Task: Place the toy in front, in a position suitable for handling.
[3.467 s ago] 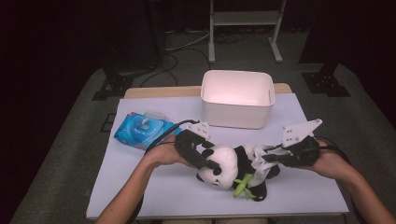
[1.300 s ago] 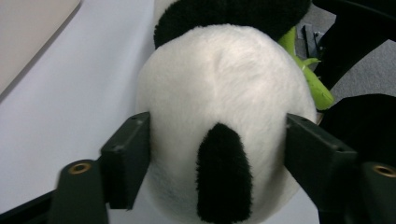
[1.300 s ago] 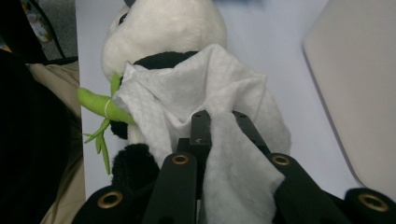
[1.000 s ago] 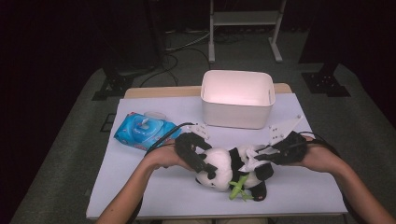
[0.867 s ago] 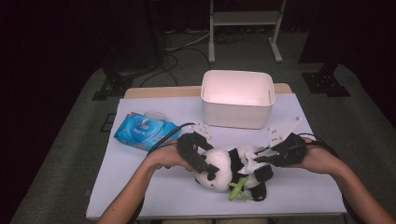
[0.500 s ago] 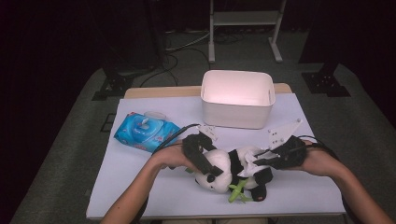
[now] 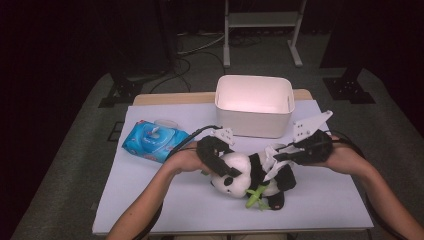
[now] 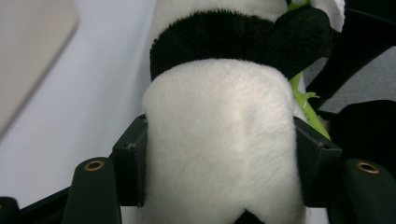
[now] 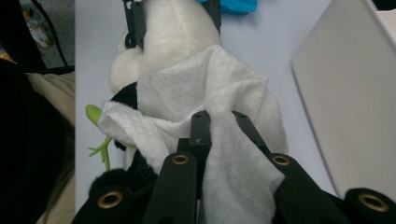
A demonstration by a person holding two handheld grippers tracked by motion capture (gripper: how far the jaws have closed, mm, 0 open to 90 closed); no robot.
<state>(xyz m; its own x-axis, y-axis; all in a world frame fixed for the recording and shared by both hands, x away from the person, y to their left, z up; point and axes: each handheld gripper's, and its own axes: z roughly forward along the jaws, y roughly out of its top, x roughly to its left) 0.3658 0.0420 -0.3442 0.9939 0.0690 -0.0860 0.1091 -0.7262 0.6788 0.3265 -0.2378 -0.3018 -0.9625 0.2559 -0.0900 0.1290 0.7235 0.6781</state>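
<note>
Since the earlier frame, the left gripper has just closed onto the plush panda at table centre. The right gripper pinches a wet wipe against the body. Risk: wiping drags the panda loose.

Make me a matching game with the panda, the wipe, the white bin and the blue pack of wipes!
Things:
1. panda
2. wipe
3. white bin
4. blue pack

Places or states:
A. lies near the table's left edge
B. pinched in the right gripper, draped on the toy
C. stands at the table's far side
D. head squeezed between the left gripper's jaws

Pairs: 1-D, 2-B, 3-C, 4-A
</note>
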